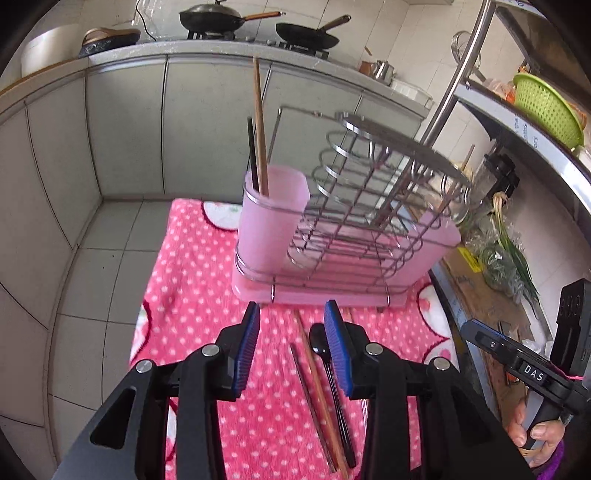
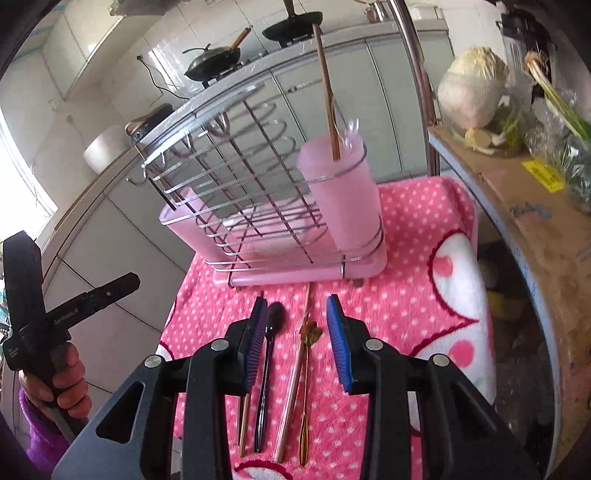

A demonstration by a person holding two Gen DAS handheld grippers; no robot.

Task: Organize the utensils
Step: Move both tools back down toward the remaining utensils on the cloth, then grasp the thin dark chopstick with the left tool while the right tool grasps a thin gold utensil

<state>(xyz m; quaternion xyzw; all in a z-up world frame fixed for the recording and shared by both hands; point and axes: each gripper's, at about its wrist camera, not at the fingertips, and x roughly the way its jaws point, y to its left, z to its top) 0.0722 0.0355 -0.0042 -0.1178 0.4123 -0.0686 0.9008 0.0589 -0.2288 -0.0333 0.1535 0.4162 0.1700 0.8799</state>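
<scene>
A pink utensil rack (image 1: pixel 332 236) with wire dividers stands on a pink dotted cloth (image 1: pixel 207 295); it also shows in the right wrist view (image 2: pixel 280 221). Its left pink cup (image 1: pixel 269 218) holds a wooden chopstick (image 1: pixel 259 122) and a dark chopstick (image 1: pixel 252 151). Its right cup (image 2: pixel 343 192) holds a wooden utensil (image 2: pixel 327 85). On the cloth lie a black spoon (image 2: pixel 267 365), a wooden chopstick (image 2: pixel 295 365), a gold spoon (image 2: pixel 306 373) and another thin chopstick (image 2: pixel 243 421). My left gripper (image 1: pixel 291 325) is open and empty above them. My right gripper (image 2: pixel 297 317) is open and empty above the same utensils.
Grey cabinets and a counter with pans (image 1: pixel 210 18) run behind the cloth. A shelf at the right holds a green basket (image 1: pixel 546 107), greens (image 1: pixel 513 254) and a cabbage (image 2: pixel 472 88). A steel pole (image 1: pixel 454 77) rises beside the rack. Tiled floor (image 1: pixel 96 280) lies at the left.
</scene>
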